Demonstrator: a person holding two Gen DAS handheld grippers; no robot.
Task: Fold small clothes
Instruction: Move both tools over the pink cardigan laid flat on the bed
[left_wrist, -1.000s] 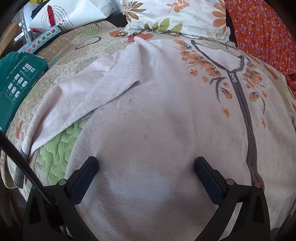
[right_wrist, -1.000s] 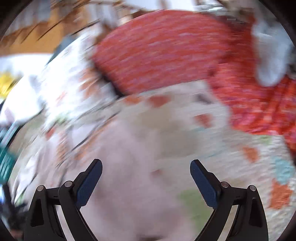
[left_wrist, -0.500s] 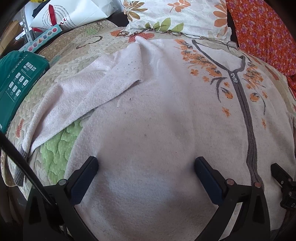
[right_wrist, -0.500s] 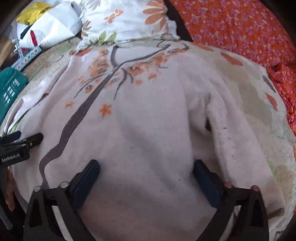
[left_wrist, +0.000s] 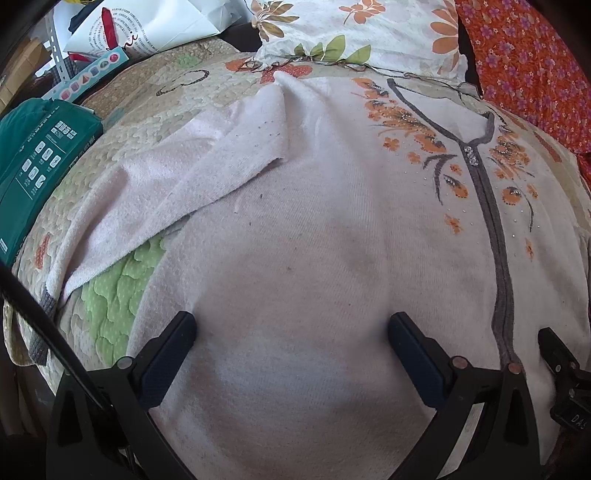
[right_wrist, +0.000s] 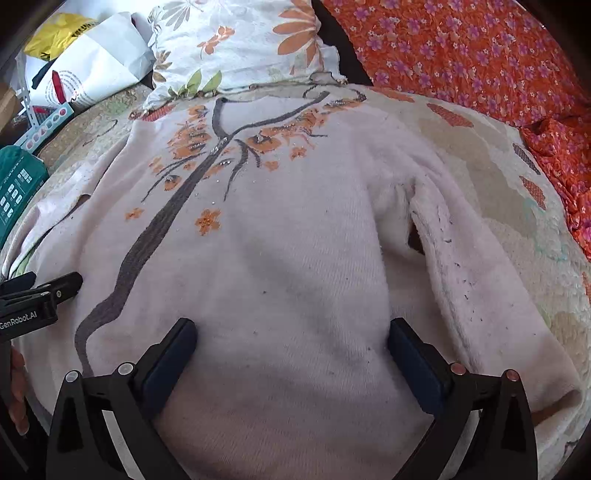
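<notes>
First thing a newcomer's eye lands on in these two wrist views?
The pale pink sweater spread flat across the quilted bed cover, its grey placket flanked by orange embroidered flowers. Next, the left gripper and right gripper, both open over the sweater's lower part. Behind, at the head of the bed, sit a floral pillow and bright orange flowered fabric.
</notes>
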